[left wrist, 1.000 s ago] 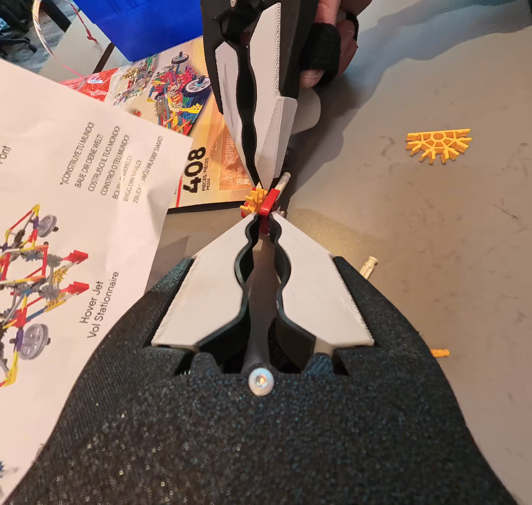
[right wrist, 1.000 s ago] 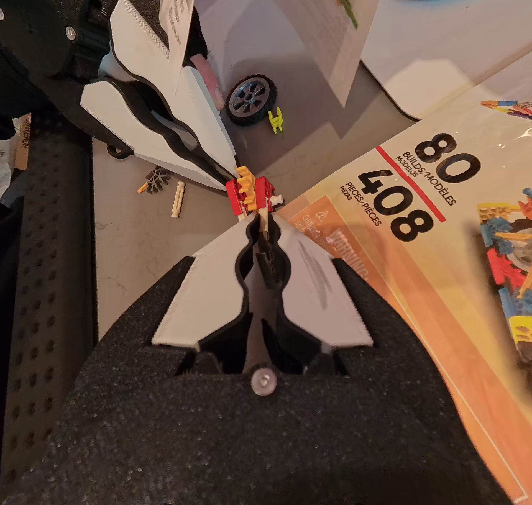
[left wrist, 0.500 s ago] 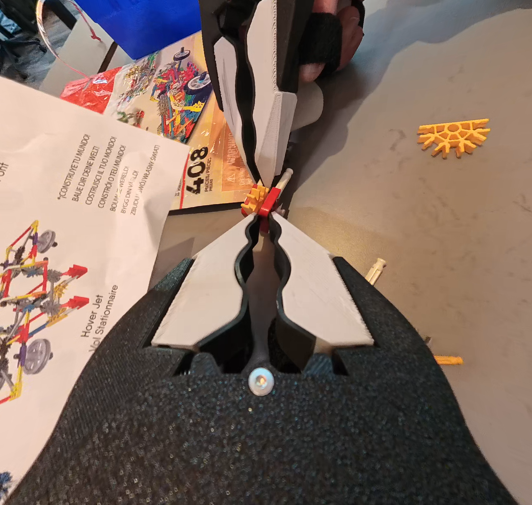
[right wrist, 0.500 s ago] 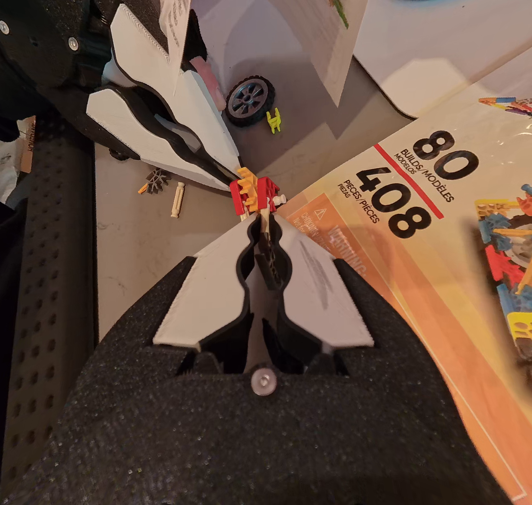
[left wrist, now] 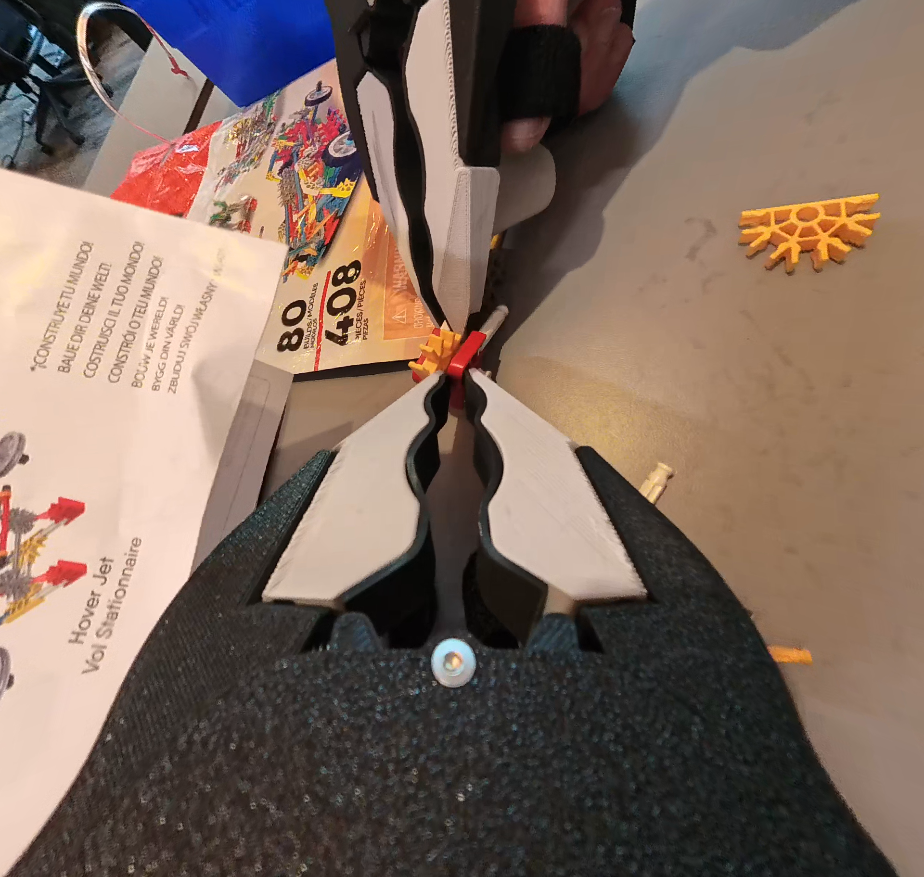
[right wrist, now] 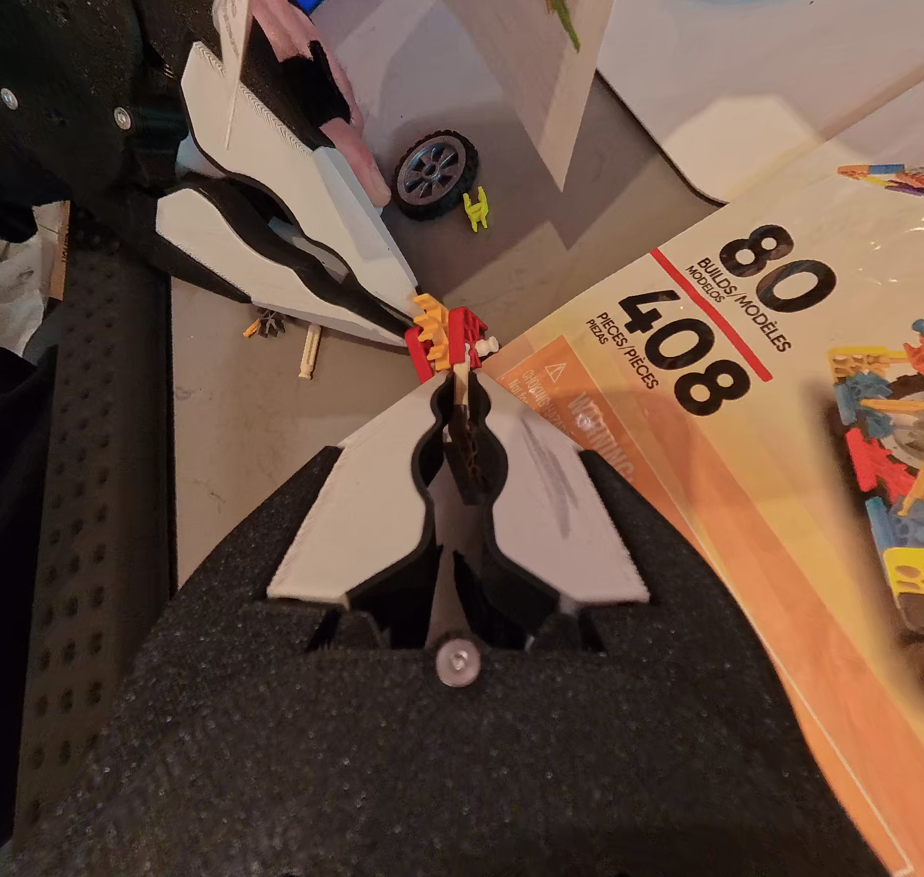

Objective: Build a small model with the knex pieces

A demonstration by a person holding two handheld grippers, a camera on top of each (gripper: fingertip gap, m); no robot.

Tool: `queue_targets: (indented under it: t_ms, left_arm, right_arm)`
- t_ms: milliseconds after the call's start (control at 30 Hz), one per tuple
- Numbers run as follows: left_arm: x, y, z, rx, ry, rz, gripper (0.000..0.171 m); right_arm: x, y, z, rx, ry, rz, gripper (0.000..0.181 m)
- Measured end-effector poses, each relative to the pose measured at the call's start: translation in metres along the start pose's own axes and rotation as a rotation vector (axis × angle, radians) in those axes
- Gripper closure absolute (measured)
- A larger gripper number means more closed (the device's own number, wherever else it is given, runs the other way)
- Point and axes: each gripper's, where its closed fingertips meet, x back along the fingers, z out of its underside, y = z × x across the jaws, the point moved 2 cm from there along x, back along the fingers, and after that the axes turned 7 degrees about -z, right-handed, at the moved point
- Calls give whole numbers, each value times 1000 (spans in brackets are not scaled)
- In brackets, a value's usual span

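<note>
Where our two grippers meet above the grey table (left wrist: 700, 403), we see the left gripper (left wrist: 452, 378) closed tight on the red connector (left wrist: 462, 353) of a small toy assembly, its fingertips pinching the piece from below in the left wrist view. The right gripper (right wrist: 462, 370) is clamped on a cream rod (right wrist: 462, 378) that plugs into the same red connector, with a dark piece (right wrist: 467, 453) lying between its fingers behind the rod. An orange gear-like connector (right wrist: 432, 325) sits slotted against the red one, held clear of the table. Under the assembly lies a printed toy box (right wrist: 700, 428), beside it a white instruction sheet (left wrist: 125, 378). A loose wheel (right wrist: 435, 176), a yellow-green clip (right wrist: 477, 208) and an orange fan-shaped connector (left wrist: 810, 230) rest on the table, well apart from the grippers.
</note>
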Motion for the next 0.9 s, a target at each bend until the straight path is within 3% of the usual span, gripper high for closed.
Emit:
queue_targets:
  t_ms: [633, 900]
  left_arm:
    - [-6, 7, 2, -91, 44, -11, 167]
    - [-11, 10, -1, -29, 45, 42, 167]
  right_arm:
    - [6, -14, -3, -21, -38, 24, 177]
    - [18, -18, -2, 14, -56, 31, 173]
